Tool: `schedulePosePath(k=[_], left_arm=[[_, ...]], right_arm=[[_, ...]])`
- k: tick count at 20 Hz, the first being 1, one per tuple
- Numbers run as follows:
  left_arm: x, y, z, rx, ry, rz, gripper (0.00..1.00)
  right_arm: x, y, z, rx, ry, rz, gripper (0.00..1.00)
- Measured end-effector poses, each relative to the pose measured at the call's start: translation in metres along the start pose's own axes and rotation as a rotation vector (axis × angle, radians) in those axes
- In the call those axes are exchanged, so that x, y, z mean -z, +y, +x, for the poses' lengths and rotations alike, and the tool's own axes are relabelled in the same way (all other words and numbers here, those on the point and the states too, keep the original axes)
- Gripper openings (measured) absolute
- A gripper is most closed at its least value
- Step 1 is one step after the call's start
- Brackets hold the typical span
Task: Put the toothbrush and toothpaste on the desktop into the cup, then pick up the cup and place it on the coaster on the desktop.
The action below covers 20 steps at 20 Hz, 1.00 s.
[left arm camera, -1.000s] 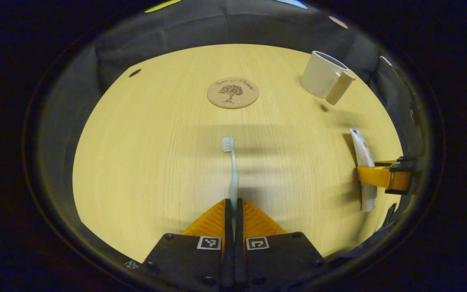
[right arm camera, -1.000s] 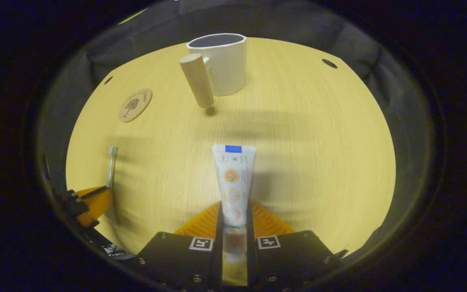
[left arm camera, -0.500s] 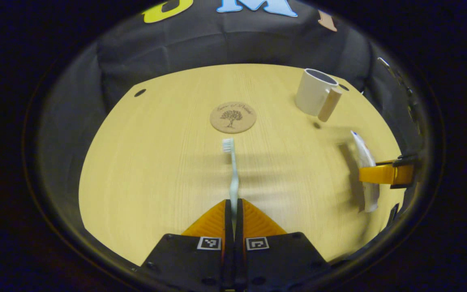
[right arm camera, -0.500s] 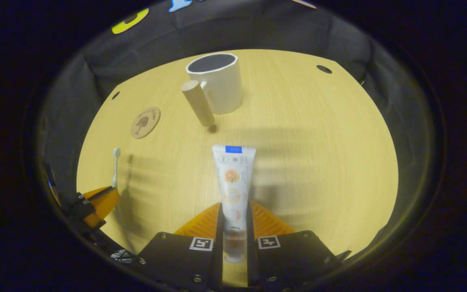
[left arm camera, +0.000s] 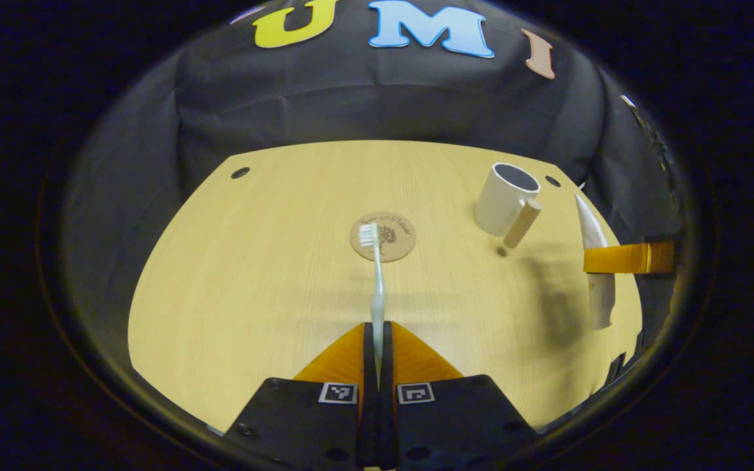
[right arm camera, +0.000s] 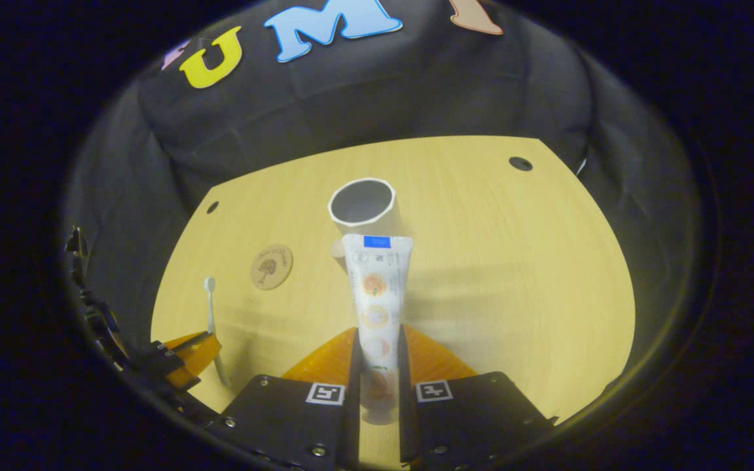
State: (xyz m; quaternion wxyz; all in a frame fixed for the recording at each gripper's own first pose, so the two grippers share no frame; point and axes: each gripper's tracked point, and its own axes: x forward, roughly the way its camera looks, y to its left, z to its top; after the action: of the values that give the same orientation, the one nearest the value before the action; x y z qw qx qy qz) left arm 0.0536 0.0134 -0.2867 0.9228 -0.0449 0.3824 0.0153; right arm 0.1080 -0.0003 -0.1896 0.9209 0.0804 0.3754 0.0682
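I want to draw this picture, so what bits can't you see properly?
- White toothbrush: handle end hidden between the left gripper fingers, left gripper view.
- White toothpaste tube: its cap end sits blurred between the right gripper fingers, right gripper view.
- Round cork coaster: its printed design is too small to make out, right gripper view.

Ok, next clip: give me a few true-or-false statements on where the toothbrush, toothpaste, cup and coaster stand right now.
1. The left gripper is shut on the toothbrush. True.
2. The toothpaste lies flat on the desk. False: the right gripper holds it, lifted.
3. The cup stands on the coaster. False: they are apart, and the coaster is bare.
4. The cup is empty. True.
5. The toothbrush is already in the cup. False: it is in the left gripper.
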Motion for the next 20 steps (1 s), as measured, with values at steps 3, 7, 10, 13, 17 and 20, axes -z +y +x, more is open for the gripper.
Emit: schedulePosePath(k=[3, 7, 10, 13, 17, 20], left_arm=[[-0.010, 0.007, -0.003, -0.006, -0.030, -0.011, 0.08], [-0.026, 0.011, -0.010, -0.006, -0.065, -0.012, 0.08], [-0.035, 0.012, -0.017, 0.004, -0.082, -0.011, 0.08], [-0.042, 0.014, -0.022, 0.020, -0.090, -0.019, 0.08], [-0.052, 0.022, -0.029, 0.024, -0.104, -0.021, 0.08], [-0.061, 0.030, -0.032, 0.014, -0.105, -0.024, 0.08]], right_arm=[[-0.029, 0.009, -0.004, -0.027, -0.080, -0.017, 0.25], [-0.068, 0.019, -0.007, -0.046, -0.170, -0.041, 0.25], [-0.096, 0.025, -0.003, -0.056, -0.217, -0.038, 0.24], [-0.121, 0.027, 0.004, -0.067, -0.255, -0.023, 0.25], [-0.151, 0.027, 0.018, -0.080, -0.296, 0.031, 0.25], [-0.165, 0.025, 0.035, -0.086, -0.315, 0.072, 0.24]])
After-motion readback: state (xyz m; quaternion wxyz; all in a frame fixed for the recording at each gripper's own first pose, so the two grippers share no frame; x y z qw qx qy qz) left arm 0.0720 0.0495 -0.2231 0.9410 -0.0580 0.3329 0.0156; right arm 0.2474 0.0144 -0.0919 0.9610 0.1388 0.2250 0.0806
